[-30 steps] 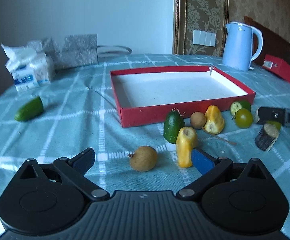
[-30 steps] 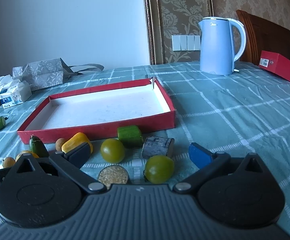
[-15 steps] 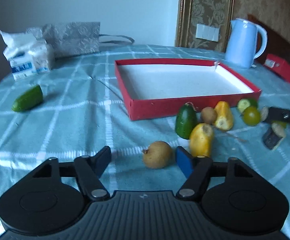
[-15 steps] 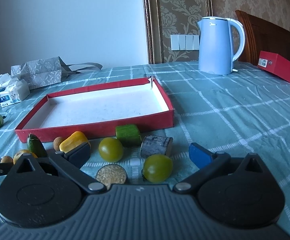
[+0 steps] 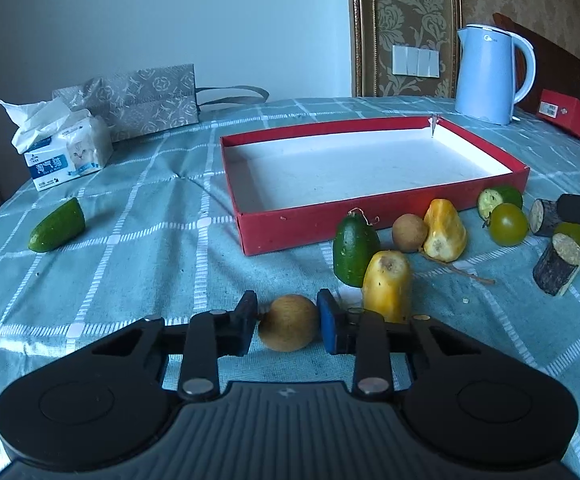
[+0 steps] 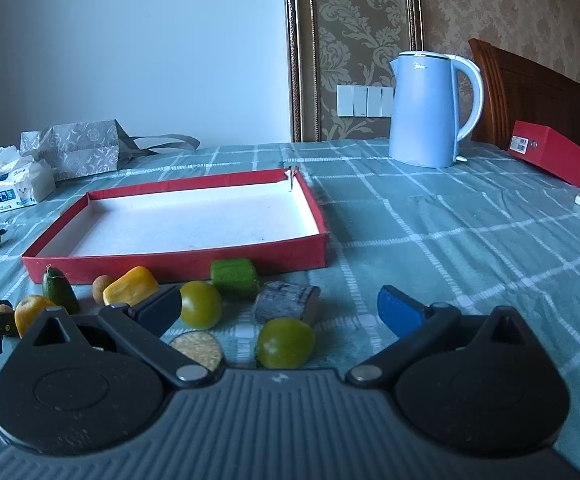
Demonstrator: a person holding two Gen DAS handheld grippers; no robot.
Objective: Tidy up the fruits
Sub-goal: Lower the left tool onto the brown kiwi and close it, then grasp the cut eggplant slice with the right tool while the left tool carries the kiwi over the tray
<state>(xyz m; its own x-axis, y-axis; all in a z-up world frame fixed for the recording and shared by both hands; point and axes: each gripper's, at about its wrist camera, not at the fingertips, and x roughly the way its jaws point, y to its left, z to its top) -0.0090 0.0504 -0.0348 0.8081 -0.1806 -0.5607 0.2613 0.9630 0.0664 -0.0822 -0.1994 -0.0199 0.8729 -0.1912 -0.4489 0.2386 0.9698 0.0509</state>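
Observation:
My left gripper (image 5: 288,322) is shut on a round brown fruit (image 5: 288,328) low over the teal checked cloth. Just right of it stand a yellow fruit piece (image 5: 387,286), a green avocado-like fruit (image 5: 354,250), a small brown fruit (image 5: 409,232) and another yellow piece (image 5: 445,230). The empty red tray (image 5: 385,206) lies behind them. My right gripper (image 6: 280,306) is open and empty, with a green tomato (image 6: 286,343), a second green tomato (image 6: 200,310), a cucumber chunk (image 6: 234,279) and a bark-covered log piece (image 6: 288,307) between and ahead of its fingers.
A cucumber end (image 5: 57,225) lies alone at the left. A tissue pack (image 5: 64,150) and a grey paper bag (image 5: 142,100) stand at the back left. A blue kettle (image 6: 433,110) and a red box (image 6: 561,158) stand at the back right.
My left gripper moved forward and closed its fingers from wide open onto the round brown fruit. My right gripper has barely moved and stays open.

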